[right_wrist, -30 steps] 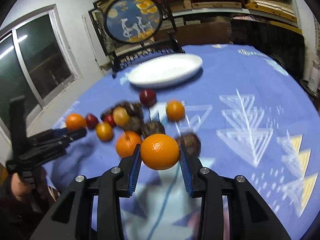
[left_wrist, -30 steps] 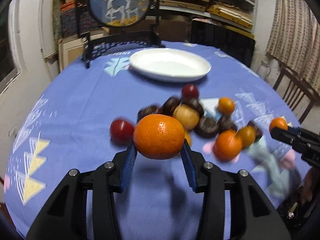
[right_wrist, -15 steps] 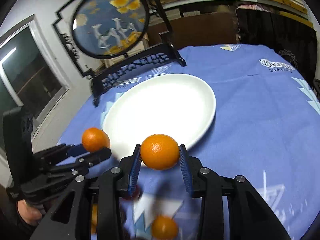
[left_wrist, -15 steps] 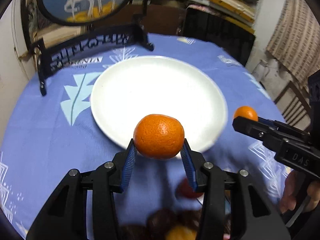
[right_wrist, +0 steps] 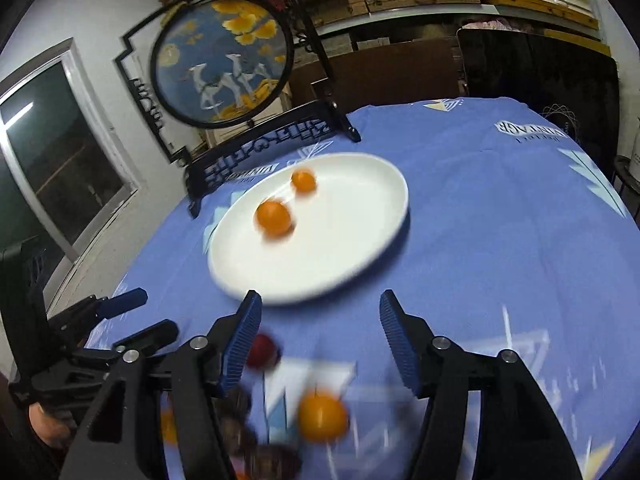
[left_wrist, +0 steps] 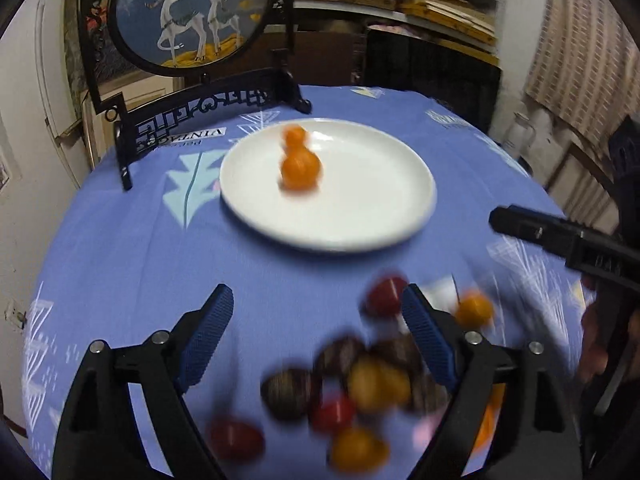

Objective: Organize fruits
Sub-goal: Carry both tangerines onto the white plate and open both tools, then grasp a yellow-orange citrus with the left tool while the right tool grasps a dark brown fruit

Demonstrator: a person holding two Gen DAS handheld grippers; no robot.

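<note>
Nearest the cameras, both tools stand empty. The left gripper (left_wrist: pixel 318 322) has just been opening and its blue pads are spread wide with nothing between them; the right gripper (right_wrist: pixel 320 336) has likewise just been opening, to a moderate gap, and only tablecloth shows between its pads. Half a second ago each clamped an orange above the near rim of the plate, so both fruits have been let go together. Just under and beyond the left tool lies the unsorted heap of fruit (left_wrist: pixel 360 384), blurred by camera motion: dark brown round ones, red ones, yellowish ones and a few small oranges, bunched on the blue tablecloth (left_wrist: pixel 132 264). One loose orange (right_wrist: pixel 322 418) sits on the cloth between the right tool's fingers, not gripped. Farther off, the white plate (left_wrist: pixel 372 216) now carries the two released fruits: the larger orange (left_wrist: pixel 301 170) left of centre and the smaller orange (left_wrist: pixel 294 136) just behind it, near the far rim; both are smeared, so they may be rolling. They look round, firm and bright, and are apt to wander on the shallow dish. Two oranges are sorted, most of the heap remains, and the sensible next move looks like a return to the heap. Behind the plate stands a round deer screen (left_wrist: pixel 192 12) in its black stand.
</note>
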